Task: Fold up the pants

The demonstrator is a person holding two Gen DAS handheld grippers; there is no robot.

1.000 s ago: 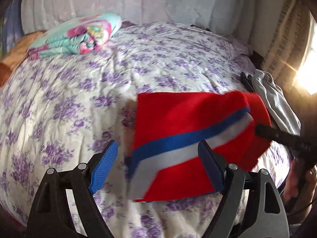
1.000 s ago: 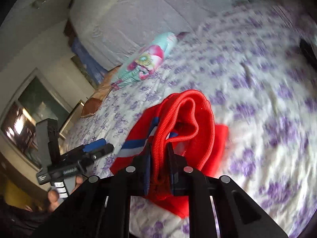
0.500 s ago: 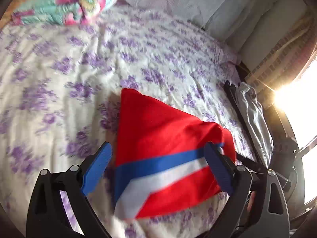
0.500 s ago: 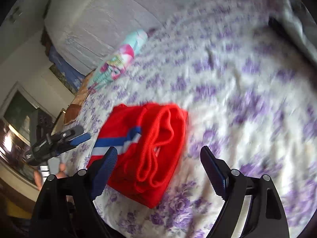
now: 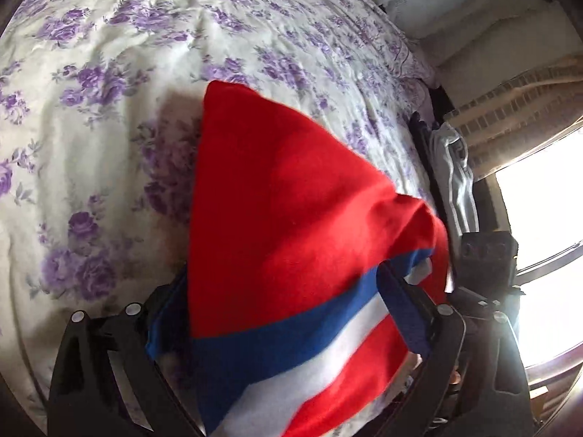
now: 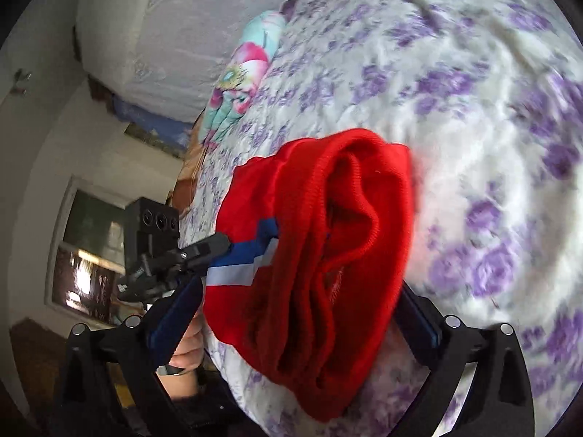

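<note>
I see a bed under a white bedspread (image 5: 153, 83) printed with purple flowers, a pale padded headboard (image 6: 156, 32) against the wall, a bright overexposed window (image 5: 546, 218) with a striped curtain (image 5: 510, 102) beside it, and a framed dark pane (image 6: 83, 251) opposite.

Both open tongs, left (image 5: 288, 317) and right (image 6: 291, 320), now closer (straddling) over pants (image 5: 291, 240).
</note>
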